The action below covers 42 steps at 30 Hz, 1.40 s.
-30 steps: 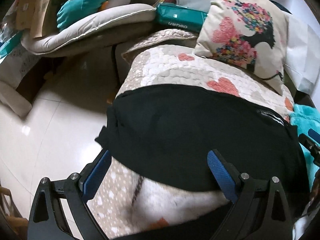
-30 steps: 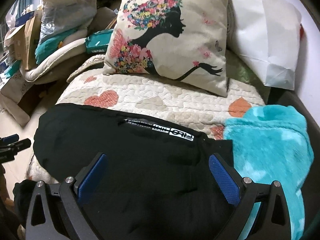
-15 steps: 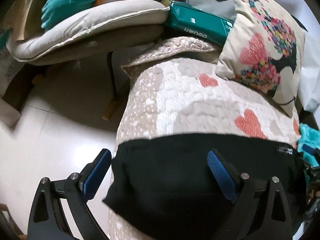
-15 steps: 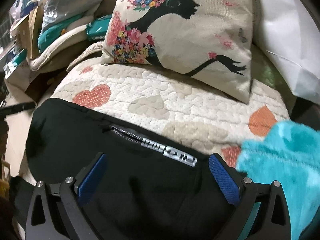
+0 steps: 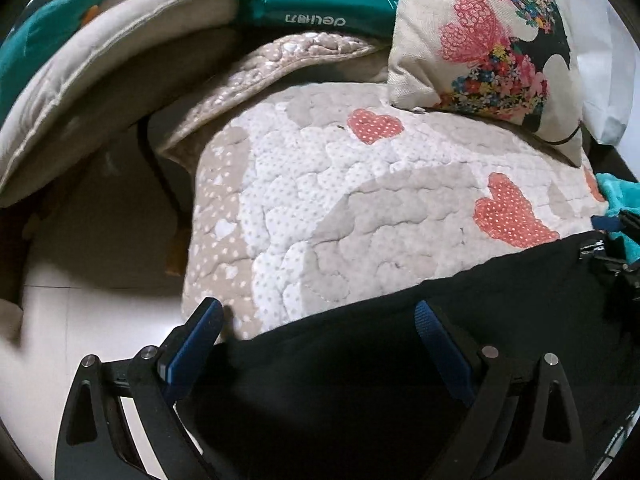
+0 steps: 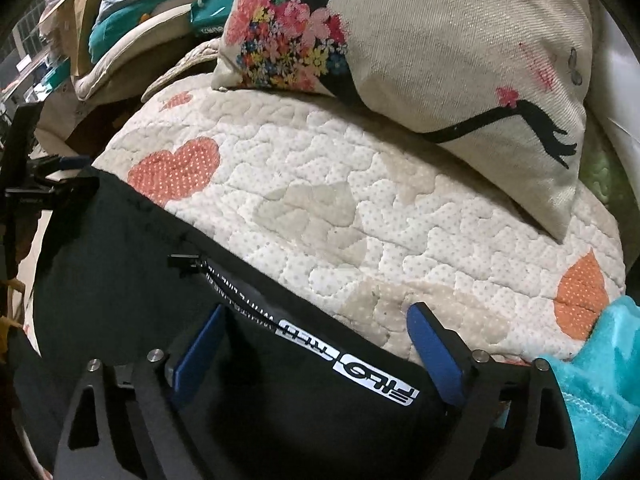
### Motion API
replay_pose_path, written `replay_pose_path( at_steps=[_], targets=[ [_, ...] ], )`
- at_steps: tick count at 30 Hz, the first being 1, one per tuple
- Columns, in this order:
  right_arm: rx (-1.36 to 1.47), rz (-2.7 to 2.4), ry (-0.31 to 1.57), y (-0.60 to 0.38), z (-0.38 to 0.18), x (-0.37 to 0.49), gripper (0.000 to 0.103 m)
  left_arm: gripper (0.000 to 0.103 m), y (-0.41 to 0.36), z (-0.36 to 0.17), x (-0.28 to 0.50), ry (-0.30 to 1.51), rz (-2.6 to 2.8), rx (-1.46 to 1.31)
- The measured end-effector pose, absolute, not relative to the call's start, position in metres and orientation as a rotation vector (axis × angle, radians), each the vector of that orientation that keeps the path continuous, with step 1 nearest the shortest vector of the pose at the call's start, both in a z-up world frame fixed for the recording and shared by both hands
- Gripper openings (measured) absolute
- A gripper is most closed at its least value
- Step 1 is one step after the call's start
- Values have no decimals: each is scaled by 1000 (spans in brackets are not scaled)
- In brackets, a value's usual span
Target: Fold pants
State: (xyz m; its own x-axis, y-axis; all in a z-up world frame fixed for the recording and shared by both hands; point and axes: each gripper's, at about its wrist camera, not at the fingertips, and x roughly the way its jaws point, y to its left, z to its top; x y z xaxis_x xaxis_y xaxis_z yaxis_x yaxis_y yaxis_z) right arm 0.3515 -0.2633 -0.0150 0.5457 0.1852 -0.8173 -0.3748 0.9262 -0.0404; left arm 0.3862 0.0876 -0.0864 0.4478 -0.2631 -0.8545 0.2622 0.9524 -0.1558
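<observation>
The black pants (image 5: 460, 320) lie across the near edge of a quilted seat cover with orange hearts (image 5: 360, 200). My left gripper (image 5: 320, 340) is open, its blue fingertips low over the pants' left far edge. In the right wrist view the pants (image 6: 140, 260) show a zip pocket and a white logo label (image 6: 360, 372). My right gripper (image 6: 316, 344) is open, low over the far edge of the pants at the label. Each gripper shows at the other view's side edge.
A floral cushion (image 6: 420, 40) leans at the back of the seat. A turquoise fleece blanket (image 6: 600, 380) lies at the right end. A beige pad (image 5: 100, 80), a green package (image 5: 312, 0) and piled clutter sit at the left. Tiled floor (image 5: 80, 320) lies below left.
Both grippers have moved forward and down toward the far edge of the pants; the pants now fill only the bottom of each view. Both stay open.
</observation>
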Motion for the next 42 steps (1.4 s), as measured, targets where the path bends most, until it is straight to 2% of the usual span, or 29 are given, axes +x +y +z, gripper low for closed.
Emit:
replay_pose_path(
  at_steps=[1,2,3,4,5,6,7,8,15,31,42],
  targets=[
    [-228,338,941,-263,-17,350,87,89,89,-87,386,1069,-343,-26],
    [-232,340,945,-264,-18,348,83,79,91,-86,384,1068,-353,-46],
    [-237,337,944,-264,-19,346,82,64,92,-83,382,1061,-355,-47],
    [-236,336,944,-266,-19,345,76,56,92,-79,378,1051,-356,-40],
    [-216,347,952,-267,-18,344,64,44,93,-77,376,1047,-347,-30],
    [-201,349,958,-269,-17,344,59,29,95,-75,374,1046,-344,-26],
    [-185,350,966,-272,-16,343,48,12,97,-74,372,1052,-367,-41],
    [-173,353,972,-274,-15,342,38,10,97,-72,370,1058,-378,-55],
    [-153,344,962,-272,-4,327,13,9,83,-54,349,1013,-345,15],
    [-174,335,891,-255,35,236,9,9,97,14,255,897,-314,-9],
    [-188,360,909,-252,26,148,9,9,113,33,164,872,-289,-90]
  ],
)
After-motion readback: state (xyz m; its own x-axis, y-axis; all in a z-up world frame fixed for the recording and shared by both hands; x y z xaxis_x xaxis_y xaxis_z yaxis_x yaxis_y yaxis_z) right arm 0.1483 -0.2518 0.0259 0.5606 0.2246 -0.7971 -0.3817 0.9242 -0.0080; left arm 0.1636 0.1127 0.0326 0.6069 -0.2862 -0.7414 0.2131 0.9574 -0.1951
